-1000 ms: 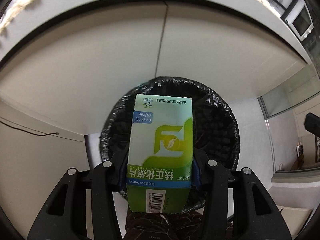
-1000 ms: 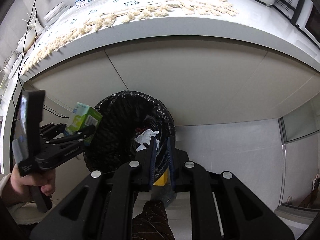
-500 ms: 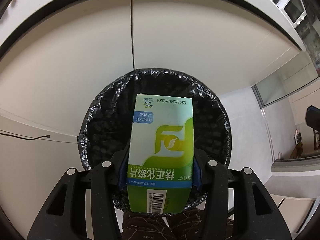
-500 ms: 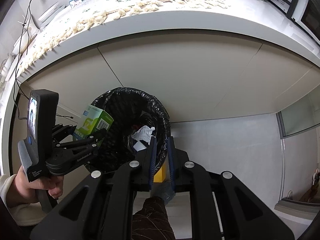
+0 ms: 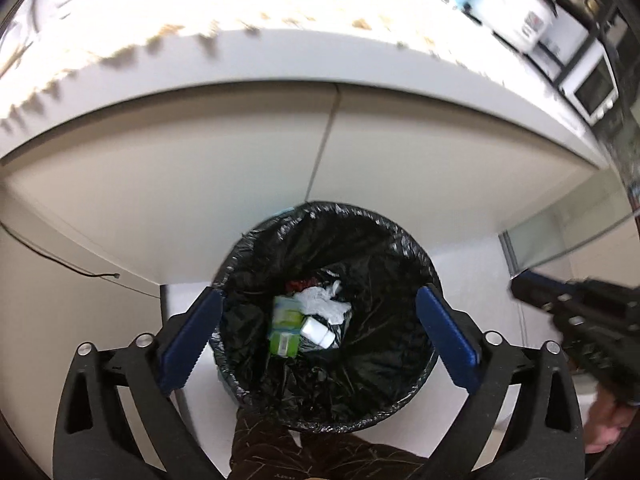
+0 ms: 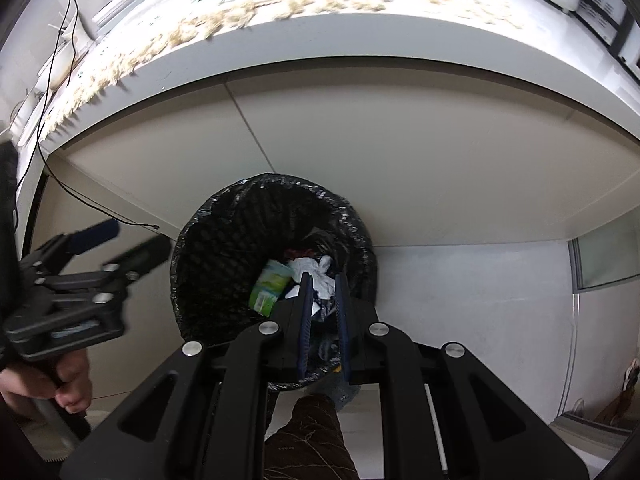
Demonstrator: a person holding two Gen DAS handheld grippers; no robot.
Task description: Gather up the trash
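Note:
A round bin lined with a black bag [image 5: 404, 240] stands on the floor below a counter; it also shows in the right wrist view [image 6: 208, 220]. A green and white box [image 5: 285, 330] lies inside it beside crumpled white paper [image 5: 324, 300] and a small white item [image 5: 318, 331]. The box shows in the right wrist view too [image 6: 269, 287]. My left gripper [image 5: 318, 344] is wide open and empty above the bin. It appears at the left of the right wrist view [image 6: 120, 244]. My right gripper [image 6: 323, 300] is nearly shut and empty over the bin's near rim.
A white counter [image 6: 360, 36] with a fringed cloth [image 6: 240, 12] overhangs the bin. A cable [image 6: 60, 80] hangs at the left. Appliances [image 5: 516, 12] stand at the counter's right end. Cabinet fronts [image 5: 240, 184] stand behind the bin. My dark trouser leg [image 6: 308, 440] is just below.
My left gripper has opened and let go of the green box, which has fallen into the bin. Both views have tilted up, showing more of the counter.

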